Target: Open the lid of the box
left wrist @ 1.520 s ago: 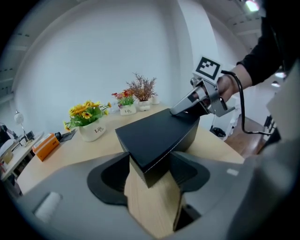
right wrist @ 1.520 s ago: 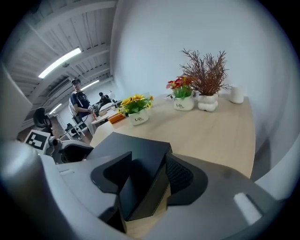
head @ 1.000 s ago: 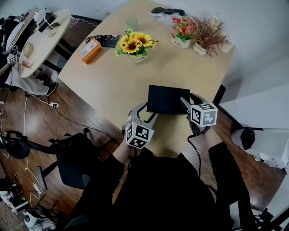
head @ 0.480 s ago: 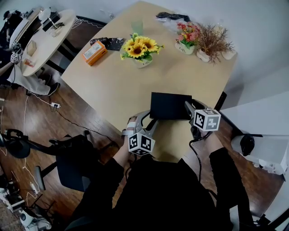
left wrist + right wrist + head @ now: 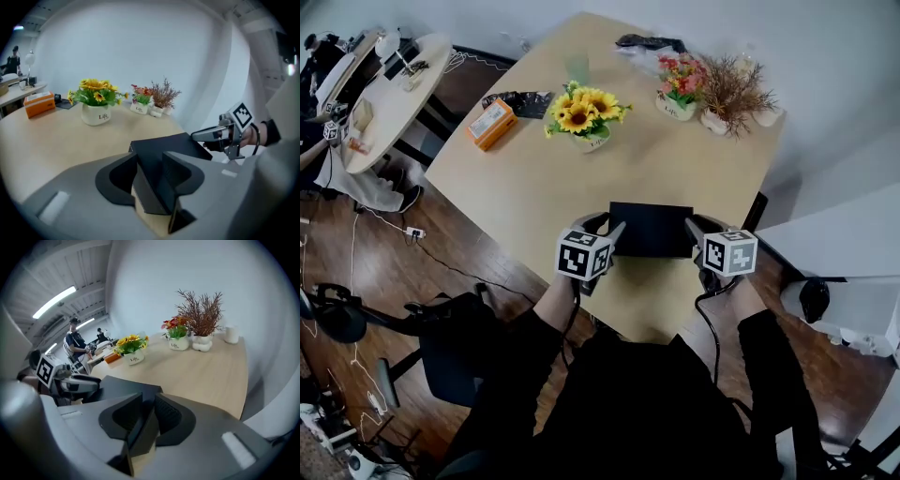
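Left gripper (image 5: 614,234) and right gripper (image 5: 692,231), jaws just closing, pinch box (image 5: 652,230) at left and right edges, presumably to raise lid (image 5: 164,143).

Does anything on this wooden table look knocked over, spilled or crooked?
Nothing stands out. The flat black box lies level with its lid shut, and the white sunflower pot stands upright; nothing is spilled.
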{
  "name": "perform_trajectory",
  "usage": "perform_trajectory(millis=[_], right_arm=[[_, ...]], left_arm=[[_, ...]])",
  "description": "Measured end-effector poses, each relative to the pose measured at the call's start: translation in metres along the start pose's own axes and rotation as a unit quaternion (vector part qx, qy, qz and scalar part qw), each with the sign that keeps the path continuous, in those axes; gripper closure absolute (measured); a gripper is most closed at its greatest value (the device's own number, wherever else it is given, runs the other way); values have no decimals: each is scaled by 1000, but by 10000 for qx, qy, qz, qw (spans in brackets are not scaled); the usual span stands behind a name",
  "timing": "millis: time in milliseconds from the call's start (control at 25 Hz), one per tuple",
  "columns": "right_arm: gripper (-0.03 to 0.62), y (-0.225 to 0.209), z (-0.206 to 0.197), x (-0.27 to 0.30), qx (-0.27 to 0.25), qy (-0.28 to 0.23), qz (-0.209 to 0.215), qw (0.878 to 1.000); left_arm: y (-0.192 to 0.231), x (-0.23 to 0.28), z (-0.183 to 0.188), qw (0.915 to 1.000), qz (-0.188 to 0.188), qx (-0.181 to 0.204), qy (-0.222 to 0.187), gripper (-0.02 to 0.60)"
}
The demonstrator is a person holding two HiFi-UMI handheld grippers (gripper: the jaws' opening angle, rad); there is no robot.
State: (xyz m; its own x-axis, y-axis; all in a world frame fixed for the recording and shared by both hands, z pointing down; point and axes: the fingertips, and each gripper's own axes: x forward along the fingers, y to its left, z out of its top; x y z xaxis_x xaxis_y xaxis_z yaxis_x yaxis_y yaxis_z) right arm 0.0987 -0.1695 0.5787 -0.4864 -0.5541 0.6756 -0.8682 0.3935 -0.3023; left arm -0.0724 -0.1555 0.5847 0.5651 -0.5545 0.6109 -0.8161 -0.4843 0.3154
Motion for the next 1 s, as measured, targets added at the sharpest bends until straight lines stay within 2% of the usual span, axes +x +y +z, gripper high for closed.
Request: perform_trajectory(millis=[120,200,240,280,320,360,400,440,480,520,560,600,640,680,760,800,1000], right_arm=[[516,1,-2,-2,-384,-97,-121,9991],[514,4,-2,-3,-594,-251,-125,9978],[514,6,-2,-3,-717,-341,-113,9968],[513,9,-2,-2,-847,-422,-102,9955],[511,11,-2,-2,-980,-486,-120,9939],[511,11,-2,-2,-1097,-534,-171,9924],[512,10,-2,-4,-1144,-573,-226,9915],[558,9,-1,-6,-1068,-608,-232,9922],[550,8,0,-8,-857,-632,-148,9942],[521,9,2,-9,-556,-628,12,9965],[477,9,3,-9,-241,-583,196,9978],[425,9,4,-8,14,-495,352,9982],[397,9,2,-7,171,-380,460,9981],[397,9,-2,-5,230,-254,529,9980],[398,14,-11,0,107,-46,602,9981],[409,17,-13,1,-64,-3,576,9983],[414,24,-13,-2,-1188,-201,330,9922]], left_arm=[[-3,-2,7,9971,270,655,-267,433],[-9,-4,7,9886,363,1357,-550,434],[-18,-4,5,9774,331,1987,-633,436],[-31,-3,2,9588,259,2749,-661,603],[-44,-3,-1,9380,215,3393,-674,603],[-52,-3,-1,9265,246,3685,-723,601],[-51,-7,3,9310,338,3540,-828,601],[-43,-12,9,9480,443,3002,-964,601],[-31,-17,14,9674,497,2250,-1050,591],[-20,-20,15,9822,454,1518,-1013,510],[-11,-20,12,9911,333,959,-856,389],[-6,-17,7,9959,201,619,-636,321],[-3,-12,1,9981,99,452,-410,297],[-2,-8,-4,9991,11,370,-225,296],[-5,-3,-9,9995,-209,240,-26,295],[-8,-2,-9,9993,-298,226,11,321],[-11,-4,-7,9967,-345,702,-234,316]])
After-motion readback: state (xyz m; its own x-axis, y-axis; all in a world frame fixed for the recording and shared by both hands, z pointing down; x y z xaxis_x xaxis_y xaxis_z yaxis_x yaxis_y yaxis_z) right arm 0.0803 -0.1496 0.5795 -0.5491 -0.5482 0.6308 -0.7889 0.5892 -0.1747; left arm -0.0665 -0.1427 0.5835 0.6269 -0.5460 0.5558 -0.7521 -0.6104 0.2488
